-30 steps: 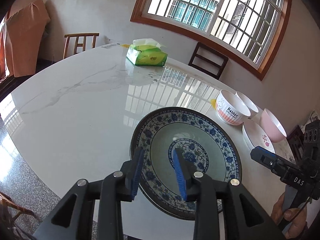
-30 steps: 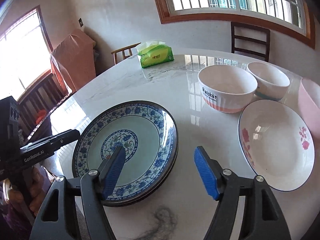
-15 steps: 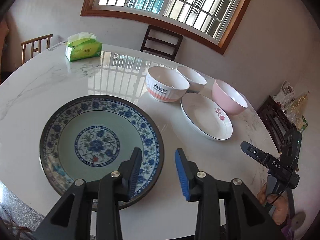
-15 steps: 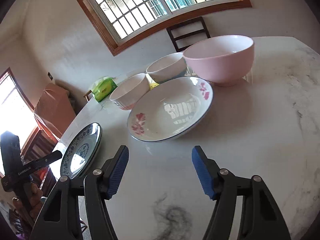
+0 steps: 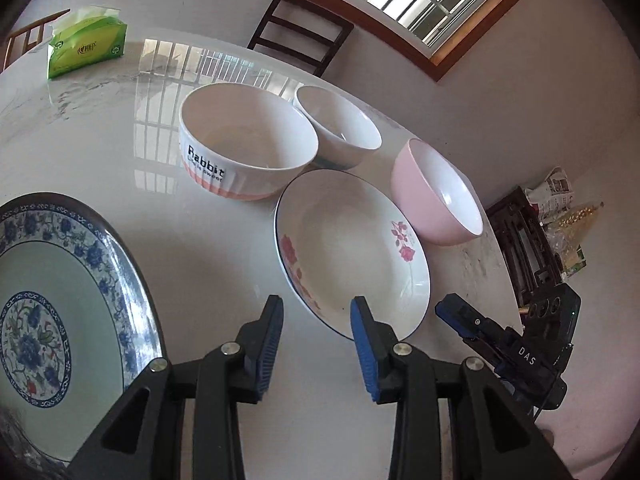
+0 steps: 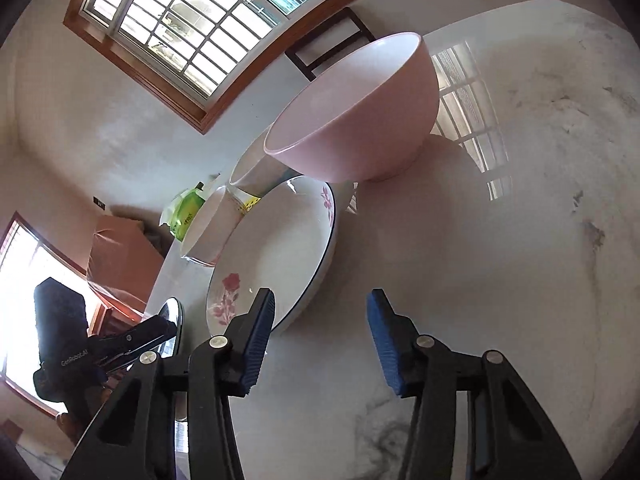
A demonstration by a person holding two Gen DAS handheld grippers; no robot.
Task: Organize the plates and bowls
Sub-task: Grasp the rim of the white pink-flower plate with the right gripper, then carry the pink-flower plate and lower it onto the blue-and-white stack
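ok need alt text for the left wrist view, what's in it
The open left gripper hovers over a white marble table, aimed at a rose-patterned white plate. Behind it stand a "Rabbit" bowl, a small white bowl and a pink bowl; a blue floral plate lies left.

A white bowl with a pink ribbed base (image 5: 244, 144) stood on the counter (image 5: 120, 184) and carried the word "Rabbit" in bold black letters on its side, with a smaller line of print beneath it too small to read. The right gripper (image 5: 456, 316), seen from the left wrist view, bore the white letters "DAS" on its black body. The left gripper (image 6: 170, 326), seen from the right wrist view, read "GenRobot.AI" on its side. A green tissue pack (image 5: 86, 46) showed a logo and characters that could not be made out.
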